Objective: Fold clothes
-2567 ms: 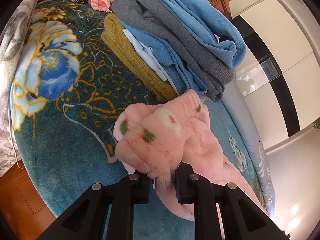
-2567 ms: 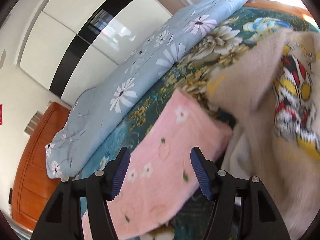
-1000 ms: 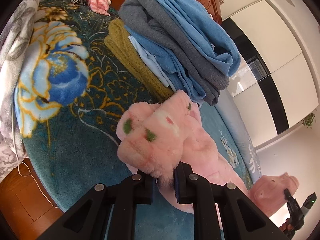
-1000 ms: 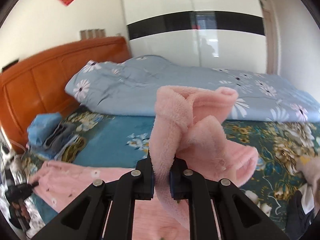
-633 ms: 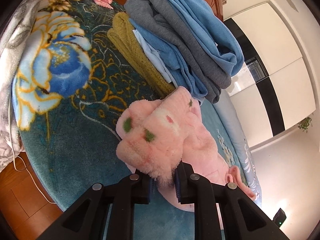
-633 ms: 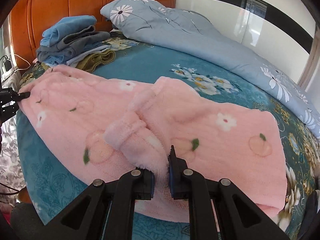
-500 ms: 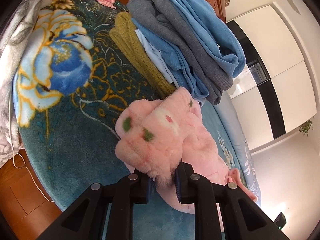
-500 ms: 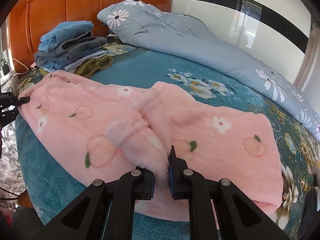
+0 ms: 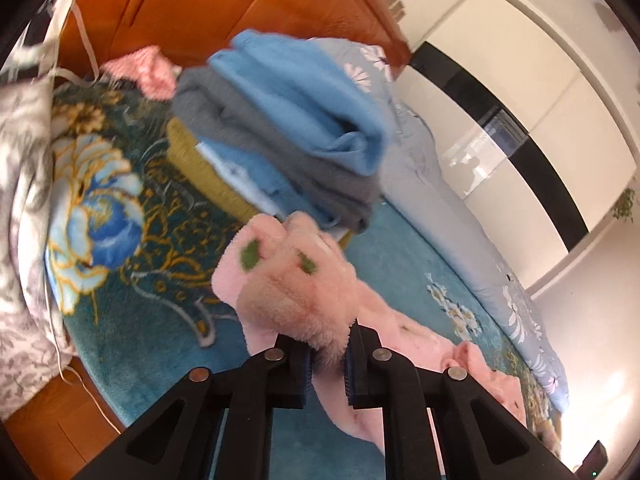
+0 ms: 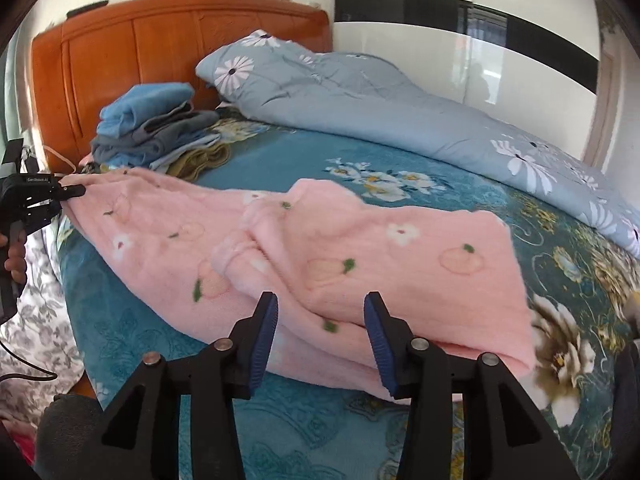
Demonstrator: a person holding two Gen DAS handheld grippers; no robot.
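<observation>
The pink fleece garment (image 10: 360, 248) lies spread across the teal flowered bedspread (image 10: 280, 152), folded over on itself near the middle so that a doubled flap runs toward the bed's near edge. Only the right wrist view shows this full spread. It also shows the left gripper (image 10: 74, 191) at the garment's far left corner, beside the stack of folded clothes (image 10: 152, 132), with the person's hand (image 10: 14, 258) on its handle below.

The right gripper (image 10: 320, 320) hovers just above the near edge of the garment with its fingers (image 10: 264, 332) wide apart and nothing between them; the pink cloth shows through the gap.

The left wrist view gives what the other cannot: the left gripper (image 9: 326, 354) is clenched on a bunched corner of the garment (image 9: 288, 280), the fluffy cloth bulging out above the blue pads. Just behind that corner sits the stack (image 9: 288, 128), blue on top, grey under it, then lighter blue and an olive knit at the bottom. Beyond the stack rise the wooden headboard (image 9: 224, 4) and the pale blue quilt (image 9: 440, 208) with white daisies.
</observation>
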